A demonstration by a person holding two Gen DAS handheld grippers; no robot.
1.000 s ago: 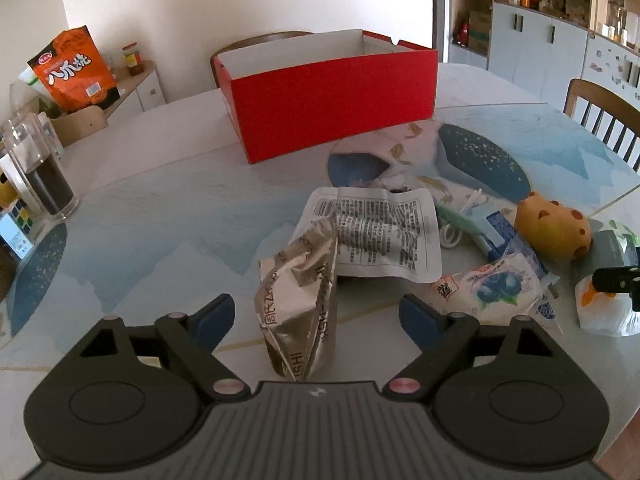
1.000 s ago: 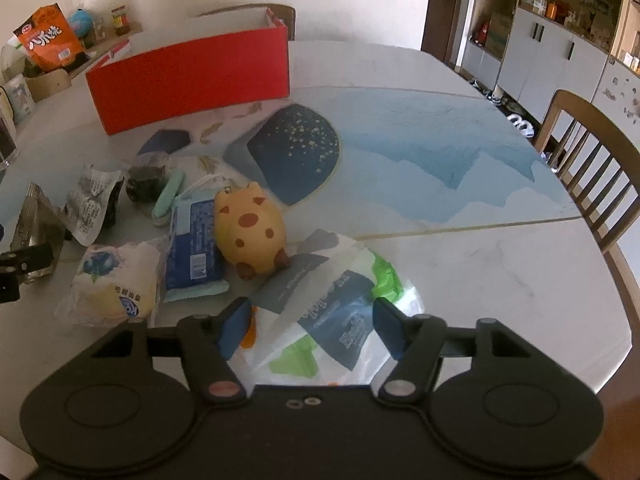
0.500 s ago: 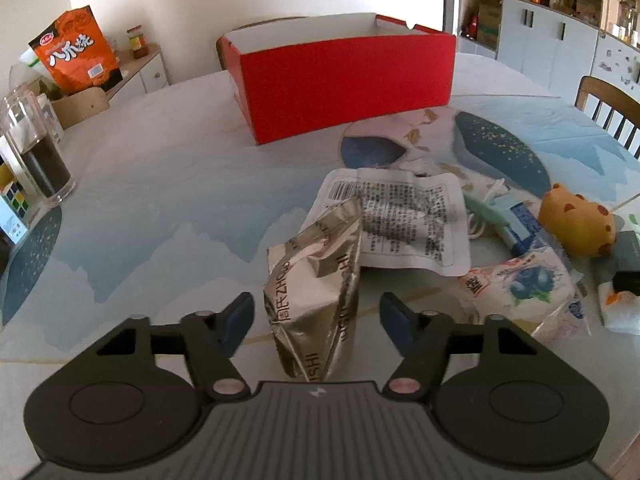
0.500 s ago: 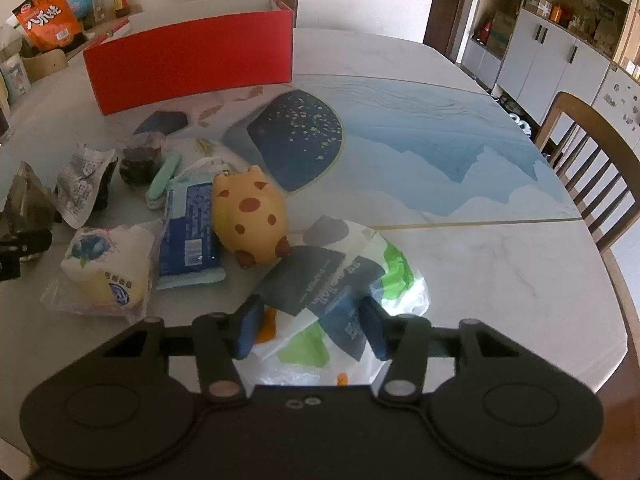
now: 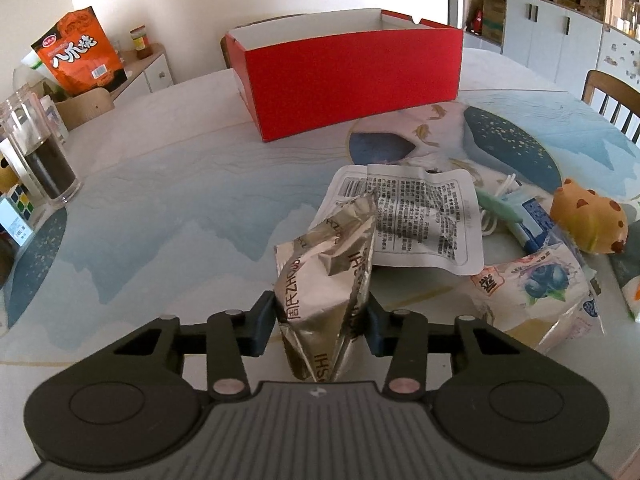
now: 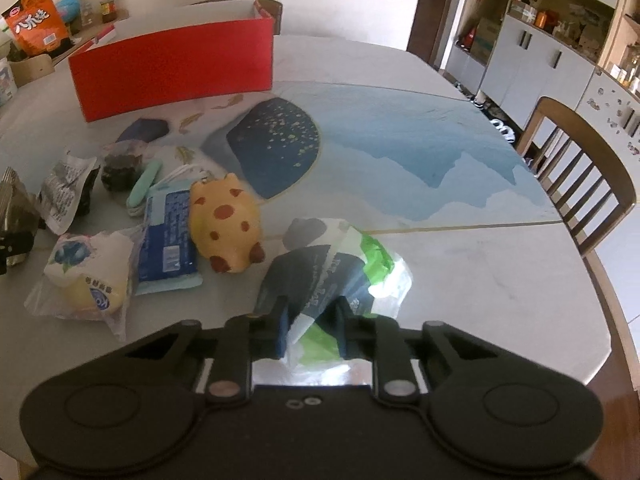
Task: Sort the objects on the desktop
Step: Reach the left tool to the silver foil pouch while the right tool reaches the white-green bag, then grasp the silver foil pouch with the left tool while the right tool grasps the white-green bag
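Left wrist view: the left tool (image 5: 322, 316) is gripping the silver foil pouch (image 5: 326, 276), with 1 blue pad pressing against each side of it. The pouch is standing upright, its top leaning over the white printed packet (image 5: 424, 220) lying just behind. To the right, a blueberry bread bag (image 5: 536, 284), a blue tissue pack (image 5: 534, 220) and a yellow spotted toy (image 5: 588, 220) are crowding together on the surface (image 5: 180, 200). The red box (image 5: 352, 80) is sitting open farther back, well apart from the pile; only a strip of its white inner wall is showing, so I cannot tell whether anything is lying inside.

Right wrist view: the right tool (image 6: 310, 326) is closing on the green and navy plastic bag (image 6: 332, 276), its 2 pads pinching the crumpled near end while the rest of the bag is resting on the surface (image 6: 460, 220). The toy (image 6: 224, 224), tissue pack (image 6: 170, 240) and bread bag (image 6: 86, 276) are lying just to the left, with the printed packet (image 6: 62, 192), a dark packet (image 6: 120, 168) and a mint green item (image 6: 144, 184) beyond them. The box (image 6: 176, 72) is standing behind the whole group.

Judging from this, the sorting is looking barely begun: 2 items are being gripped, at least 6 others are waiting loose, and everything presumably needs carrying to the box.
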